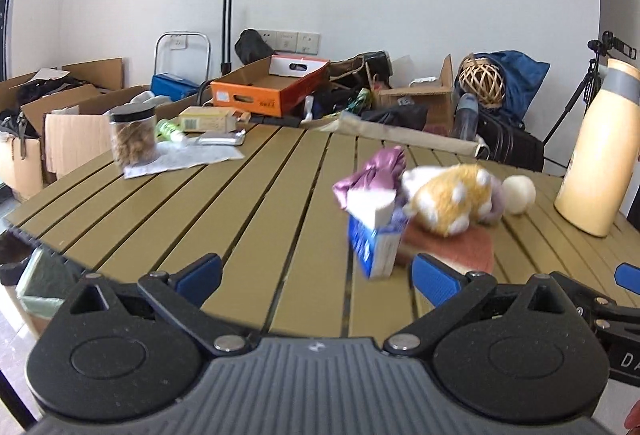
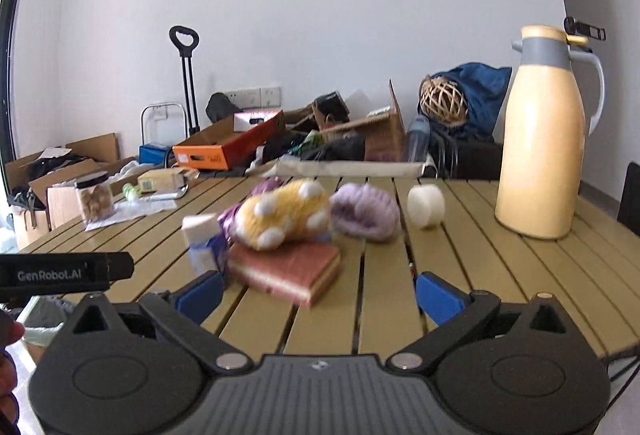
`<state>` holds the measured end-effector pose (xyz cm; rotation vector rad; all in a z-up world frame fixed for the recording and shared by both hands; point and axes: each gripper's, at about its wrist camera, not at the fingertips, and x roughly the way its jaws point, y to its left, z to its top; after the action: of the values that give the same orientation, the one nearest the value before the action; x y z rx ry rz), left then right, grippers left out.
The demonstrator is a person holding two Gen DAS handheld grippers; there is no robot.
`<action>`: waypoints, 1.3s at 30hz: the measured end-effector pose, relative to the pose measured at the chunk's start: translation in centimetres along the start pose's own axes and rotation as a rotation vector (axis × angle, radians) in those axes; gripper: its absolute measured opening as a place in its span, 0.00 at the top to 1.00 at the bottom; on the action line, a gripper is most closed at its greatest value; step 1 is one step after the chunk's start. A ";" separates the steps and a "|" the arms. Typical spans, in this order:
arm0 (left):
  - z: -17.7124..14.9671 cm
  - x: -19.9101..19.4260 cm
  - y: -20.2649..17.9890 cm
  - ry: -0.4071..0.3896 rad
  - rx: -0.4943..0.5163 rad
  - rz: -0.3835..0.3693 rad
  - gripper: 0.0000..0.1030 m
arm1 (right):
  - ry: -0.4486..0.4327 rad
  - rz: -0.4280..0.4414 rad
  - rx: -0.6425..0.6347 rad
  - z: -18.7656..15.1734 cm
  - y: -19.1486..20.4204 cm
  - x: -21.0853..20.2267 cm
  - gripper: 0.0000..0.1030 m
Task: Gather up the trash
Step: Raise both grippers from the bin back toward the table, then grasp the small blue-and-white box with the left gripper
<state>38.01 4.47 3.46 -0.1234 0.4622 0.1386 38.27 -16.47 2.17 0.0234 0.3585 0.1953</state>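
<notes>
A blue and white carton (image 1: pixel 374 241) with its top torn open stands on the slatted table (image 1: pixel 248 203), a crumpled pink-purple wrapper (image 1: pixel 372 171) behind it. It also shows in the right wrist view (image 2: pixel 204 245). A yellow plush toy (image 2: pixel 282 213) lies on a pink sponge (image 2: pixel 286 269). A lilac cloth (image 2: pixel 366 215) and a white round object (image 2: pixel 426 205) lie to the right. My left gripper (image 1: pixel 316 275) is open and empty, just short of the carton. My right gripper (image 2: pixel 320 293) is open and empty, in front of the sponge.
A tall yellow thermos jug (image 2: pixel 542 139) stands at the table's right. A jar of snacks (image 1: pixel 134 133) on a paper sheet, a small box (image 1: pixel 208 119) and a green bottle (image 1: pixel 170 131) sit at the far left. Cardboard boxes and clutter fill the floor behind the table.
</notes>
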 end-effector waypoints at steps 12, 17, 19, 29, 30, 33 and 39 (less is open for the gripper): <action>2.7 6.2 -2.2 -0.004 -0.004 -0.020 0.00 | -0.036 -0.013 0.006 1.7 -2.3 5.3 0.00; 2.5 8.2 -2.5 0.015 -0.022 -0.027 0.00 | -0.016 -0.025 0.052 0.7 -3.1 6.3 0.00; 2.6 8.9 -2.5 0.016 -0.028 -0.024 0.01 | -0.009 -0.034 0.064 0.3 -3.4 6.6 0.00; 2.6 11.0 -2.8 0.028 -0.064 -0.046 0.34 | 0.020 -0.052 0.094 -0.7 -3.6 7.7 0.00; 2.5 11.1 -2.9 0.031 -0.065 -0.052 0.37 | 0.023 -0.052 0.092 -0.7 -3.5 7.8 0.00; 2.3 11.4 -3.0 0.039 -0.054 -0.069 0.59 | 0.028 -0.048 0.083 -0.9 -3.1 7.9 0.00; 2.3 10.9 -2.8 0.026 -0.054 -0.080 0.66 | 0.038 -0.054 0.082 -1.1 -2.9 8.1 0.00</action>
<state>49.11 3.20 0.85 -0.1966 0.4795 0.0715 45.83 -17.78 -1.86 0.0914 0.4041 0.1280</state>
